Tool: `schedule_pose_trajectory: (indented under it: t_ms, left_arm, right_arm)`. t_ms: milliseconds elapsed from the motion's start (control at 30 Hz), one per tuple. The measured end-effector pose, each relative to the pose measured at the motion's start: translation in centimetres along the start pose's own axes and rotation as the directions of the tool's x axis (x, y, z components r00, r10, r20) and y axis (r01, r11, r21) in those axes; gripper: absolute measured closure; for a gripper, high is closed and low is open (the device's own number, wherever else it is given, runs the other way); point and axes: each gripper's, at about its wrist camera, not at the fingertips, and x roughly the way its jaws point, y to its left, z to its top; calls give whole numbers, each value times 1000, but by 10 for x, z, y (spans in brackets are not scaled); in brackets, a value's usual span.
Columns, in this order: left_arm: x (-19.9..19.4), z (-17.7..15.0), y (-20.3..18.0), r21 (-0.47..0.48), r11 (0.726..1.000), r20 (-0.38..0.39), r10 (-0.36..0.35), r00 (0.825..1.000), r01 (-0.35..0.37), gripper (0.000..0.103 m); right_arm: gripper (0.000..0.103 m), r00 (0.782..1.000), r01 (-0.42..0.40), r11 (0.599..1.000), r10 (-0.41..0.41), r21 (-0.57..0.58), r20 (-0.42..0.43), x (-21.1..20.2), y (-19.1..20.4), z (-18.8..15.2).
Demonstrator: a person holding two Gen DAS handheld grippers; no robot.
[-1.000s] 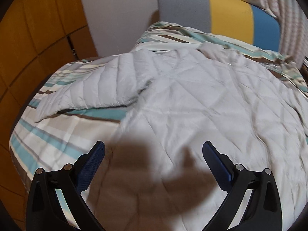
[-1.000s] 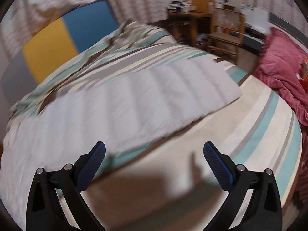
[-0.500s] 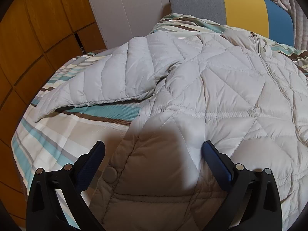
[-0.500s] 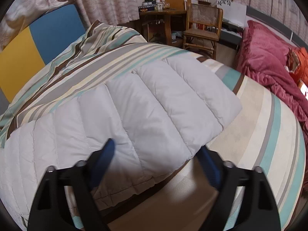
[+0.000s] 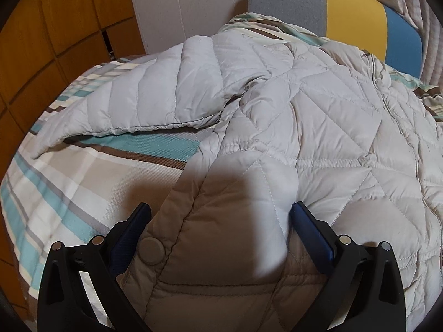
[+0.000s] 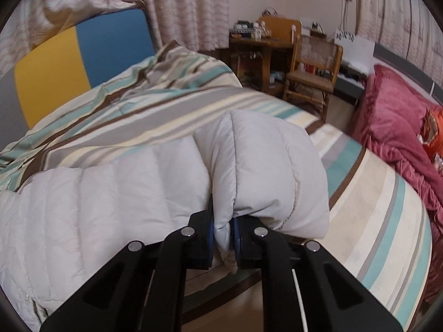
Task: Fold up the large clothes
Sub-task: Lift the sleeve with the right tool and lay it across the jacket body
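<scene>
A pale grey quilted jacket [image 5: 318, 127] lies spread on the striped bed [image 5: 83, 182], zip up, with its left sleeve [image 5: 144, 105] stretched out to the side. My left gripper [image 5: 220, 207] is open low over the jacket's lower side edge, by a round snap button [image 5: 151, 250]. The puffy fabric bulges between its fingers [image 5: 313, 232], which do not pinch it. In the right wrist view the jaws of my right gripper [image 6: 223, 222] are closing, the pads pressing on the other sleeve [image 6: 263, 166] near its cuff, which bunches up in front of them.
A grey, yellow and blue headboard [image 5: 354, 19] stands behind the bed, with wooden panelling [image 5: 41, 41] on the left. Right of the bed are a wooden chair [image 6: 313, 77], a cluttered desk [image 6: 260, 44] and a red blanket [image 6: 393, 127]. Curtains [image 6: 182, 8] hang behind.
My right gripper went from wide open above the sleeve to shut on its end, which now bunches up. The left gripper sank closer to the jacket's edge and stayed open.
</scene>
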Motion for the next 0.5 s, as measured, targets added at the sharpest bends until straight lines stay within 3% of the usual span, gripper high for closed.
schedule_pose_trajectory:
  t_ms: [300,500]
  left_arm:
    - [0,0,1,-2,1000,6,0,1000,0,3]
    - [0,-1,4,-18,1000,5,-20,1000,20,3]
  right_arm:
    - [93,982,-42,975,81,-219,170,-60,76,-5]
    - [93,938,-59,885,207,-462,276,-109,162,-34]
